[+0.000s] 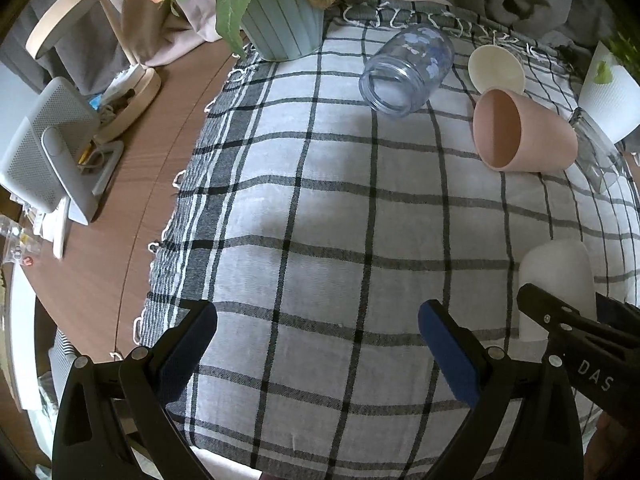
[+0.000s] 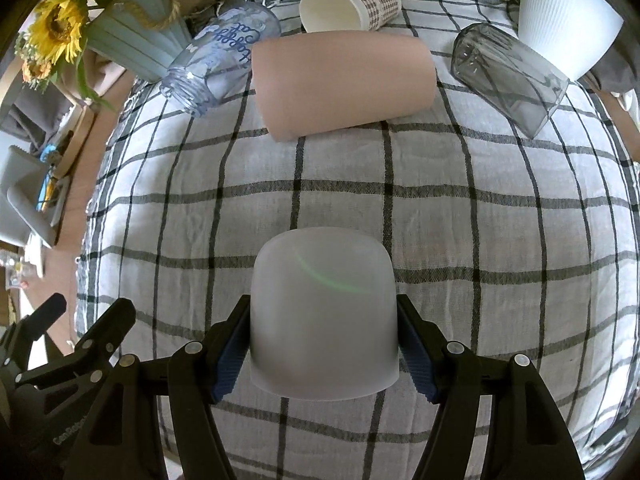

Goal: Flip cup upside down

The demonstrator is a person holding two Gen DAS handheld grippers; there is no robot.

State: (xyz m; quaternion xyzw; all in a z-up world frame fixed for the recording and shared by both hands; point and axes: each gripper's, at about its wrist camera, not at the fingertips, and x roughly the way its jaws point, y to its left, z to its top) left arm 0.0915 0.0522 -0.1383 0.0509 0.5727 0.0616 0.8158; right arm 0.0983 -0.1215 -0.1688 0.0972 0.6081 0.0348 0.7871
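Observation:
A frosted white cup (image 2: 324, 316) stands upside down on the checked cloth (image 2: 480, 220), its closed base up and its rim on the cloth. My right gripper (image 2: 324, 344) has both blue pads against its sides, shut on it. The cup also shows at the right of the left wrist view (image 1: 554, 276), with the right gripper's fingers around it. My left gripper (image 1: 318, 332) is open and empty, low over the cloth (image 1: 320, 200), to the left of the cup.
Lying on their sides at the back are a pink cup (image 2: 344, 84), a clear blue jar (image 2: 220, 60), a patterned paper cup (image 2: 348, 6) and a grey glass (image 2: 508, 76). A white ribbed pot (image 2: 564, 16) and a sunflower pot (image 2: 132, 36) stand at the corners.

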